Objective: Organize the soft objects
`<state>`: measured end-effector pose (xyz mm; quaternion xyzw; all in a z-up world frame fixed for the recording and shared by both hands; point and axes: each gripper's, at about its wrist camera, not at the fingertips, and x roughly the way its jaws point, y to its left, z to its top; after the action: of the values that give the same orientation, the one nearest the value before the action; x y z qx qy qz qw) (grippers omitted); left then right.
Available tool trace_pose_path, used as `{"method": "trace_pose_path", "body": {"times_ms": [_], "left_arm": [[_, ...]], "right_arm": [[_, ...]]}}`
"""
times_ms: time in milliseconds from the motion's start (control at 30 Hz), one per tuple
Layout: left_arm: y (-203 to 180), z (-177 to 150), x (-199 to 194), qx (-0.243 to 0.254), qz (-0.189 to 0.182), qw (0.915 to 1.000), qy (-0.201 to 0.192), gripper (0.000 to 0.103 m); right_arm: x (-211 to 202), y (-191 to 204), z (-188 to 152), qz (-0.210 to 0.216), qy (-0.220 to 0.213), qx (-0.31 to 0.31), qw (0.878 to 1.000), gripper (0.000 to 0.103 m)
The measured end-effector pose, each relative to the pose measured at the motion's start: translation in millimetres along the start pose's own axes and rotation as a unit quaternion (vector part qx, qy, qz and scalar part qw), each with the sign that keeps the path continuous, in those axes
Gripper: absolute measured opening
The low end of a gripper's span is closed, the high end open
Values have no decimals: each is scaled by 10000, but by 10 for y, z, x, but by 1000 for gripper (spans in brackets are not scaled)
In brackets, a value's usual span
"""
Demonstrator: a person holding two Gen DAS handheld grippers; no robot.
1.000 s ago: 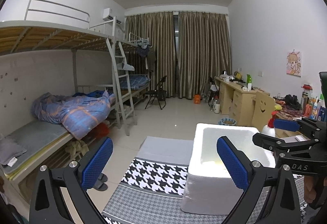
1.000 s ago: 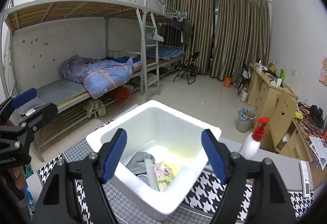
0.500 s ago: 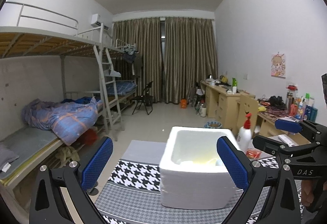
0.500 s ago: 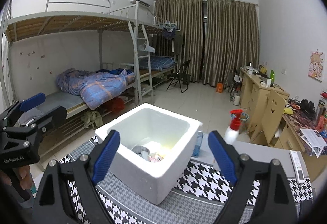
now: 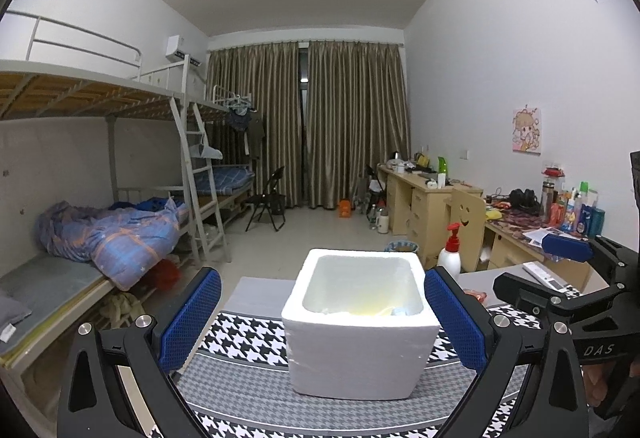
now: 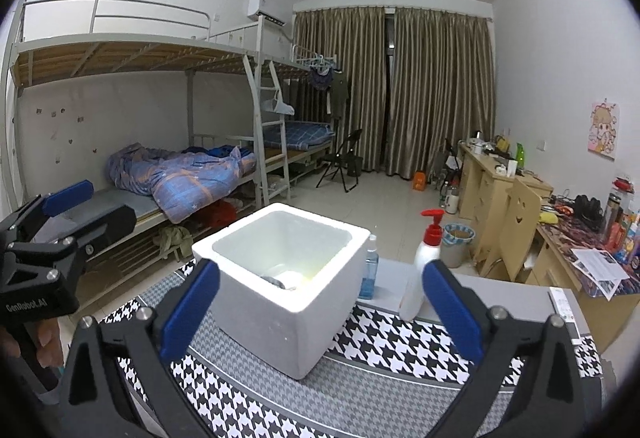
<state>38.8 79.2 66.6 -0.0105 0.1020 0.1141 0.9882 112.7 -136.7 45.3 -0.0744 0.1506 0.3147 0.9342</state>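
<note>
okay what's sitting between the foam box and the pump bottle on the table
A small clear bottle of blue liquid stands between the foam box and the pump bottle, seen in the right wrist view.

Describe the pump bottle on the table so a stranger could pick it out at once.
Start at the white foam box on the houndstooth cloth. Just right of it, on the grey table, stand two bottles. The pump bottle is the taller, white with a red pump; its neighbour is small, clear and blue.
</note>
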Motion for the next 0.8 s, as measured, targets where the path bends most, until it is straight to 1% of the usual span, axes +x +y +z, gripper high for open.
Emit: {"method": "trace_pose_path", "body": {"times_ms": [167,333,533,633,800], "left_arm": [[-78,-34,-65,71,-55,10000,-32,102],[-101,-71,-119,46,-52,10000,-60,102],[-92,-150,-184,-39,-108,9999,-77,102],[-122,-211,-214,-12,-82,9999,-122,102],[-165,-290,-239,11,-109,9999,-133,102]], "right_arm": [[-140,-56,-64,16,-130,124,9998,103],[-227,-44,-139,-37,-199,99,9997,103],[-363,-50,-260,-137,-360,159,9991,103],[-407,-58,-329,-270,-417,213,9985,103],[-448,-101,-427,-312,-413,348,9981,103]]}}
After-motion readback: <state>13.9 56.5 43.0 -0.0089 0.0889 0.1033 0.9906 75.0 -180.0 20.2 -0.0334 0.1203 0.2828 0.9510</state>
